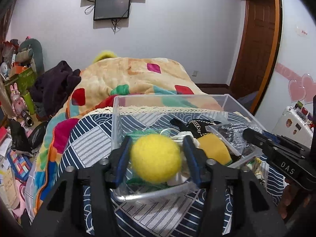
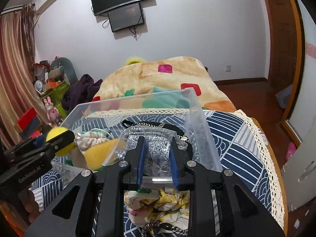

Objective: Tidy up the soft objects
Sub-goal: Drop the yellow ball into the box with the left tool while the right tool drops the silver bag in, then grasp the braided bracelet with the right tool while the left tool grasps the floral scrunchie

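A clear plastic box (image 1: 116, 118) stands on the patterned cloth and also shows in the right wrist view (image 2: 199, 118). My left gripper (image 1: 157, 158) has its jaws apart, with a yellow felt ball (image 1: 156, 158) between them over the box's near edge; the ball looks blurred. The ball also shows at the left of the right wrist view (image 2: 59, 140). Inside the box lie a yellow cloth (image 1: 214, 148), a white and green cloth (image 2: 92, 140) and a black chain item (image 1: 197, 126). My right gripper (image 2: 157, 158) is open over a silvery bagged item (image 2: 156, 144) in the box.
A floral cloth (image 2: 158, 203) and a braided cord (image 2: 167, 227) lie on the cloth in front of the box. A quilt-covered bed (image 1: 138, 75) lies behind. Clutter and toys (image 1: 17, 90) stand at the left. A wooden door (image 1: 256, 45) is at the right.
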The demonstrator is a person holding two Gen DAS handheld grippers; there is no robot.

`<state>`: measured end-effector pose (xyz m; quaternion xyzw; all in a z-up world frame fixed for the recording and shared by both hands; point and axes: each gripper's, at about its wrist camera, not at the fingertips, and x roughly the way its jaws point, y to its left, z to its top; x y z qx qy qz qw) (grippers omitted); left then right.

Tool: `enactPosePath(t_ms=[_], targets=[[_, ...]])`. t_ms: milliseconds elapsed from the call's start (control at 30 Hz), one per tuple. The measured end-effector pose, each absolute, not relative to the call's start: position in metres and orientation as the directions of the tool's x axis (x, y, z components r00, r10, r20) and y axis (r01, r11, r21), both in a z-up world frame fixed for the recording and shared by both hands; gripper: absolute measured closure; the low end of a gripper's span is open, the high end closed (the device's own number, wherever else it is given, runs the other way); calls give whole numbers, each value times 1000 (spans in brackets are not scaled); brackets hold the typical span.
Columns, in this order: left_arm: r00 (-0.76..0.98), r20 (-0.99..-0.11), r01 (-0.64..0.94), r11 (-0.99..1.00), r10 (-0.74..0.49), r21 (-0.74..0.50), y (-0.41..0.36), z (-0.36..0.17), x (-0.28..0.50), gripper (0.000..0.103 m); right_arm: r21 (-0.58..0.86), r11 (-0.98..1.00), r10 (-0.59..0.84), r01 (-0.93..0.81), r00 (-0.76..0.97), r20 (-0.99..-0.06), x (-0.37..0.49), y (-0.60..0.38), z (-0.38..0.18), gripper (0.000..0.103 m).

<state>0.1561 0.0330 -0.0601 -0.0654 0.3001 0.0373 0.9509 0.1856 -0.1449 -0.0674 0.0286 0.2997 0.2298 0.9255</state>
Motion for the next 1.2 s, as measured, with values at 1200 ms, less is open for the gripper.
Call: enactPosePath(t_ms=[1200], targets=[[668,-718,92,979,-198,-184,-53,-107,147,47,155,909,389,-387,655,-648,143,-203,-110,61]])
